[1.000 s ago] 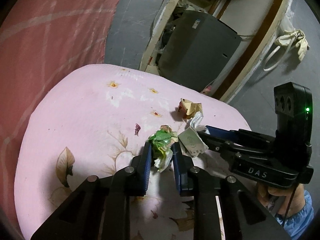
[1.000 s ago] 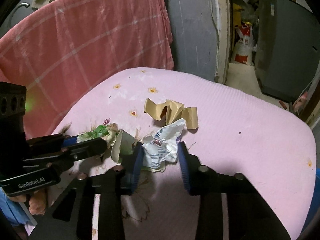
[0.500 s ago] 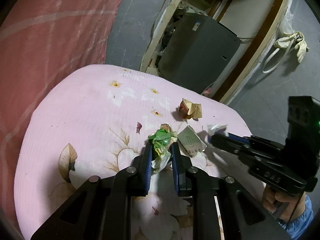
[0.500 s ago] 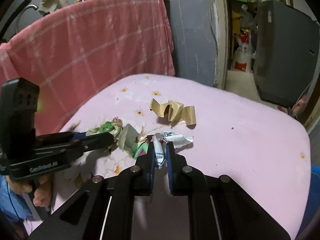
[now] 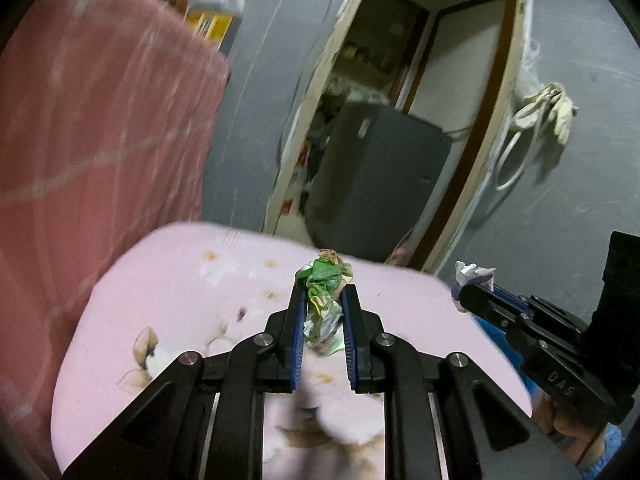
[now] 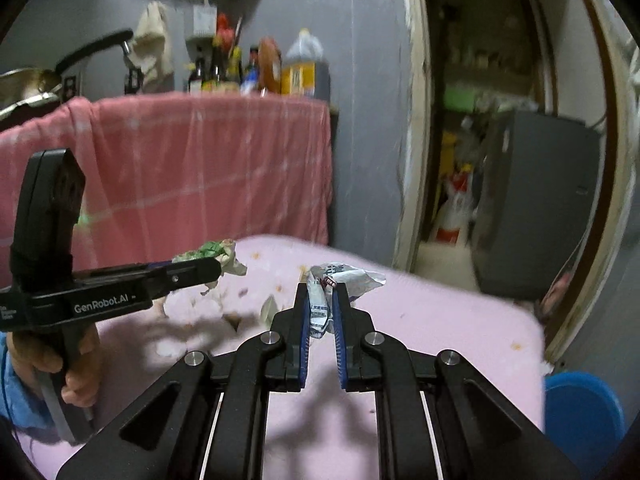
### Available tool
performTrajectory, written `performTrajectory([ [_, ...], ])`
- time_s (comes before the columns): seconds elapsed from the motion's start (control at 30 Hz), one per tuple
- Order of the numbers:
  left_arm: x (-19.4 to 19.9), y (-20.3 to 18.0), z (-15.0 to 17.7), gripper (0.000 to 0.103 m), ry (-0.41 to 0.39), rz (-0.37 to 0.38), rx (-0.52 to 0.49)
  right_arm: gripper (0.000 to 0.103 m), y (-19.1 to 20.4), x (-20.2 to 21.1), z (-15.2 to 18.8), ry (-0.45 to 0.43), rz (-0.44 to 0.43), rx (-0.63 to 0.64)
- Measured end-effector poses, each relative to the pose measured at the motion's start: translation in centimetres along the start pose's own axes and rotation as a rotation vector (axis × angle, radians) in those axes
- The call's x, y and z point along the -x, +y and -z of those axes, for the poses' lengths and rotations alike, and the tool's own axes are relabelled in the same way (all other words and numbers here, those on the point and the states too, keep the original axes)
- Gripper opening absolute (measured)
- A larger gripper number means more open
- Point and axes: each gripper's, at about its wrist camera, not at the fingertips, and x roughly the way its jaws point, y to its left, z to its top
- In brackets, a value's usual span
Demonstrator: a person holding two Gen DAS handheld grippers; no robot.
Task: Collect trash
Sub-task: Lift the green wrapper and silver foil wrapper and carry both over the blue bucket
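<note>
— Holding anything, those two grippers?

— Both. The left gripper [image 5: 323, 298] has its jaws pinched on a green wrapper [image 5: 322, 280], crumpled, sticking out past the fingertips and clear of the pink cushion [image 5: 180, 280] below.

— And the other?

— The right gripper [image 6: 322, 294] is pressed tight on a white wrapper [image 6: 344, 278] with print on it. One end pokes up and fans out to the right above the tips, also off the cushion.

— How do they sit to each other?

— Side by side and apart, both angled a little downward over the cushion. From the right camera you see the left gripper coming in from the left edge, a hand [image 6: 78, 364] around its grip, the green wad at its tip.

— Anything around?

— A pink cloth [image 6: 192, 168] draped behind the cushion, bottles [image 6: 256, 68] on top of it, a doorway on the right with a grey cabinet [image 6: 532, 200] inside, and a blue bin [image 6: 584, 408] low at the right edge. It is all a bit blurred.
</note>
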Motion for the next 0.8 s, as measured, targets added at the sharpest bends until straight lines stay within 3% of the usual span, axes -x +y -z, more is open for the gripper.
performTrajectory([
  [0.33, 1.8, -7.8, -1.9, 0.014, -0.183, 0.061, -0.109, 0.009, -2.4, 8.2, -1.9, -0.234, 0.142, -0.007],
  [0.63, 1.0, -14.1, -3.0, 0.014, -0.244, 0.152, -0.149, 0.009, -6.0, 14.6, -2.2, -0.373, 0.340, -0.009],
  [0.8, -0.4, -18.1, -2.5, 0.014, -0.241, 0.204, -0.192, 0.009, -8.6, 17.0, -1.1, -0.396, 0.420, -0.042],
])
